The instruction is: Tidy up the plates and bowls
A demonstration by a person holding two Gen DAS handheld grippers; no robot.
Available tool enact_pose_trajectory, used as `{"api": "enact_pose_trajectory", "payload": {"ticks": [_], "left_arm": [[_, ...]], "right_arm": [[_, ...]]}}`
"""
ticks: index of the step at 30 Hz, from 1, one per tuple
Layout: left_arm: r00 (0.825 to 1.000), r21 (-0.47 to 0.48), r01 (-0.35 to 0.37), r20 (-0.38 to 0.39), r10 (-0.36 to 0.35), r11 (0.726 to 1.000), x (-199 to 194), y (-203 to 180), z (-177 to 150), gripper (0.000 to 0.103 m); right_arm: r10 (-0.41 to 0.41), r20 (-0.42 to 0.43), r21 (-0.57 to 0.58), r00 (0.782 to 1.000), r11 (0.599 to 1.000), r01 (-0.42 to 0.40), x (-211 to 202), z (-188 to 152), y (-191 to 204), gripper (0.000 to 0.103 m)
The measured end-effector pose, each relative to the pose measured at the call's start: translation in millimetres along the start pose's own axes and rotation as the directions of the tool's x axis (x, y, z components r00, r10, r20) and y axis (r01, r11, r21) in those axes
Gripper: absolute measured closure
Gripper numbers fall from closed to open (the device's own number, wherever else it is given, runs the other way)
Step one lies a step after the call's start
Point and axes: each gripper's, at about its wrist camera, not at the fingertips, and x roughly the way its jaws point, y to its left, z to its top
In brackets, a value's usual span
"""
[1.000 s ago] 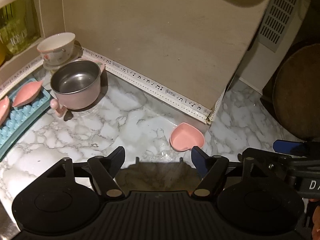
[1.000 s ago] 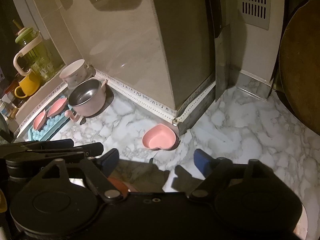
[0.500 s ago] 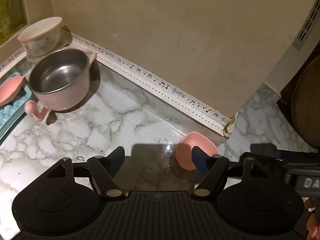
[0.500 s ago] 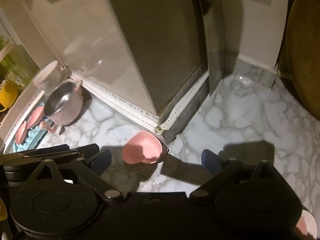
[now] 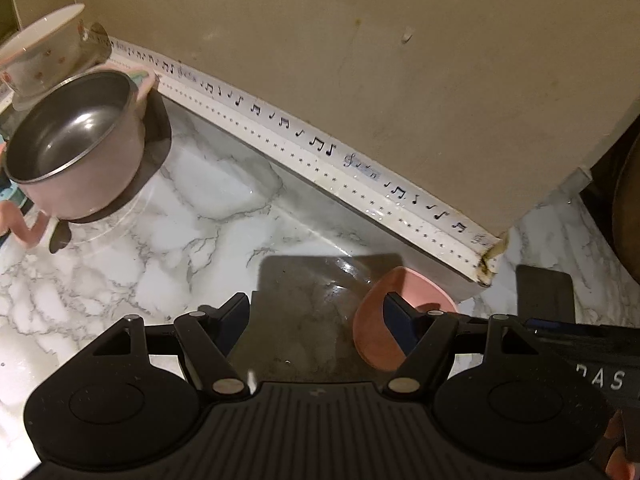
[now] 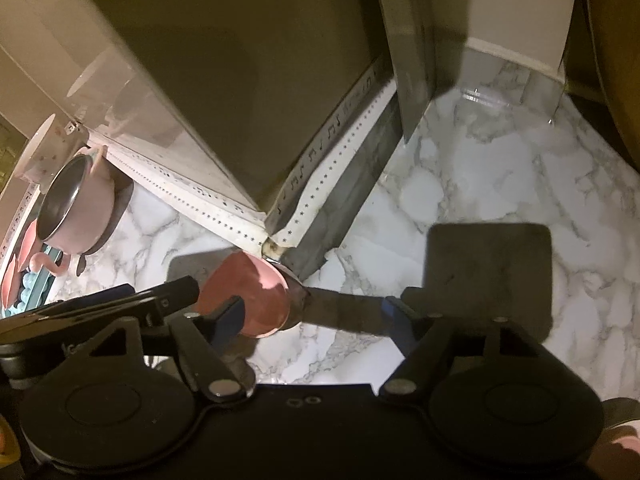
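Note:
A small pink heart-shaped dish point(image 5: 374, 320) lies on the marble counter by the wall corner. My left gripper point(image 5: 316, 316) is open just above the counter, and its right finger point(image 5: 396, 316) sits inside the dish rim. My right gripper point(image 6: 312, 312) is open, and its left finger point(image 6: 226, 316) overlaps the same dish point(image 6: 256, 300) in that view. A pink pot with a steel inside point(image 5: 76, 148) stands at the left. A white floral bowl point(image 5: 40, 52) stands behind the pot.
A beige tiled wall with a music-note edge strip point(image 5: 320, 148) runs close behind the dish and ends in a corner point(image 6: 268, 240). A blue tray with pink dishes point(image 6: 24, 276) lies at the far left. A dark round board point(image 6: 616, 52) stands at the right.
Both grippers have moved forward and down to the pink heart dish. The left gripper's right finger now reaches into the dish. Both stay open.

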Motion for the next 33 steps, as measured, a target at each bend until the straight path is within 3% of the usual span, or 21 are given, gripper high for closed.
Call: {"api": "enact_pose_trajectory", "payload": {"ticks": [11, 18, 26, 33], "left_arm": [[0.999, 0.051, 0.003, -0.048, -0.001, 0.999, 17, -3, 9, 0.032], [0.997, 0.072, 0.047, -0.071, -0.042, 0.996, 24, 0, 7, 0.052], [0.99, 0.105, 0.109, -0.096, -0.098, 0.988, 30, -9, 3, 0.088], [0.99, 0.134, 0.113, -0.098, -0.101, 0.984, 26, -21, -1, 0.095]], "right_arm": [[0.011, -0.044, -0.003, 0.999, 1.0, -0.012, 21, 3, 1, 0.058], [0.033, -0.066, -0.014, 0.997, 0.999, -0.034, 28, 2, 5, 0.07], [0.044, -0.071, -0.029, 0.996, 0.998, -0.047, 34, 2, 12, 0.092], [0.046, -0.053, -0.03, 0.998, 0.998, -0.047, 33, 0, 16, 0.097]]}}
